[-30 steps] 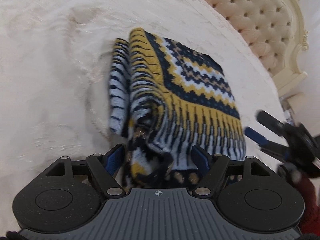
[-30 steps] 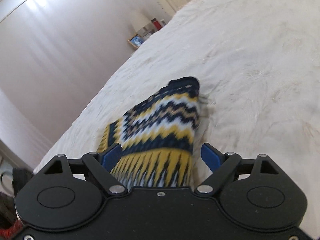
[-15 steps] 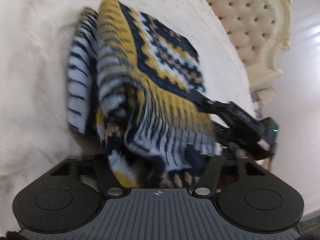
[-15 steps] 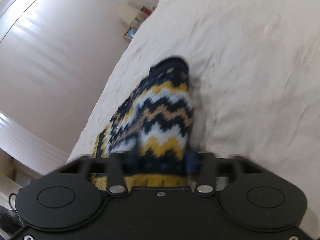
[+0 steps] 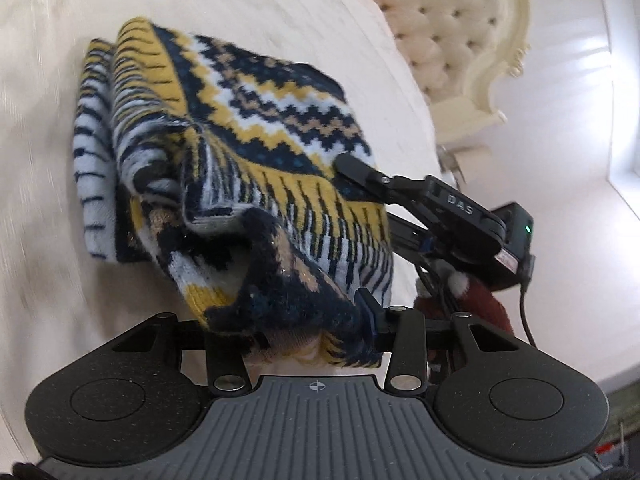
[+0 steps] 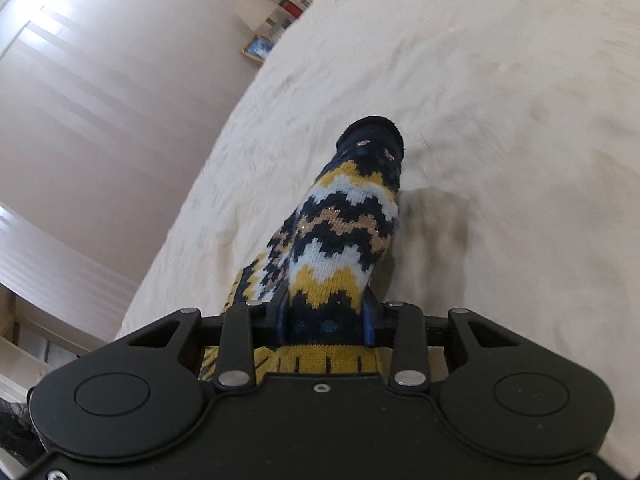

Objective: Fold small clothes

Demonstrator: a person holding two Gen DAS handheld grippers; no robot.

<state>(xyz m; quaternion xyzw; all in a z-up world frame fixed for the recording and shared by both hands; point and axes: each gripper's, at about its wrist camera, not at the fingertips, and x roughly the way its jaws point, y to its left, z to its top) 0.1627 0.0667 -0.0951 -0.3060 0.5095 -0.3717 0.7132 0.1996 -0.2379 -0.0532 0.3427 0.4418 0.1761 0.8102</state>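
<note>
My left claw (image 5: 304, 324) is clamped on the sweater (image 5: 248, 152). The near edge of the knit is bunched between the two fingers, and a thick fold spills forward over them. Only the blue pad of the finger (image 5: 366, 314) on the right shows; the other finger is buried under fabric.

Ahead of my left claw, the sweater lies folded in layers on the bed (image 5: 240, 0). The striped rib edge sits ahead and to the left, and the zigzag panel runs ahead and to the right. The near part is lifted off the bed; the far part appears to rest on it, though blur makes this uncertain.

My right claw (image 6: 326, 320) is clamped on the same sweater (image 6: 340, 248). Both blue pads press against the knit from either side, with a narrow ridge of fabric rising forward from between them to a dark end. Yellow ribbing (image 6: 320, 360) shows just behind the pads, close to the claw body.

In the left view, my right claw (image 5: 356, 168) enters from the right and grips the sweater's right edge. Its fingertips touch the zigzag panel.

A tufted headboard (image 5: 452, 28) stands far ahead and to the right of my left claw.
</note>
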